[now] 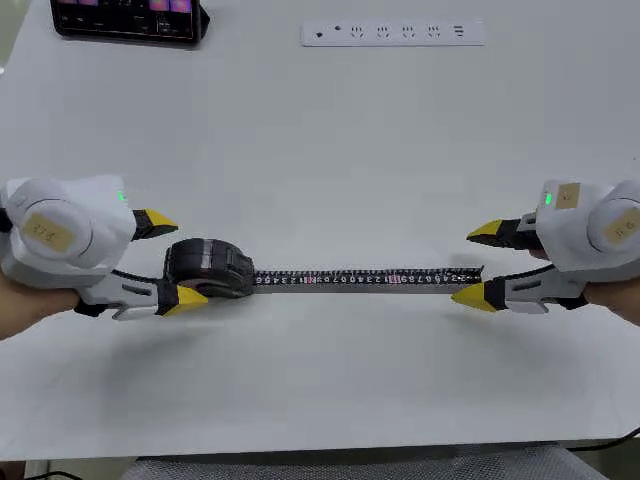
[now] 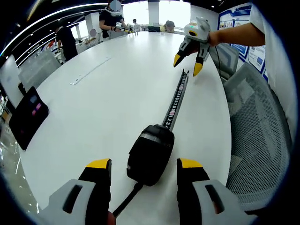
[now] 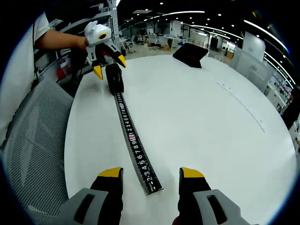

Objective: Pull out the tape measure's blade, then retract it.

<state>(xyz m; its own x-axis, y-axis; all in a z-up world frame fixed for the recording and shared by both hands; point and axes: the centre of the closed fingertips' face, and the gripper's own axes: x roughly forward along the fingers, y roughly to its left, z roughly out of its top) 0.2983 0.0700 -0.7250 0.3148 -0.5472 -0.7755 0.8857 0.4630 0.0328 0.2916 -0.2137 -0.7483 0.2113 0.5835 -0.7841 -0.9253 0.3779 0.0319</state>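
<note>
There we had the black, rounded tape measure case (image 1: 208, 268) lying on the white table (image 1: 330, 150), with its dark numbered blade (image 1: 365, 277) drawn out flat along the surface towards our right. Our left gripper (image 1: 180, 260), white with yellow-tipped jaws, stood spread wide with the case between its jaws. In the left gripper view a strip of table showed on either side of the case, so nothing was clamped. Over on the other side, our right gripper (image 1: 473, 264) was parted as well, and the blade's free end lay on the table between its two jaws, pinched by neither. At the far edge we saw a white power strip (image 1: 392, 33) and a black tablet with a lit screen (image 1: 130, 18), well apart from the tape.
</note>
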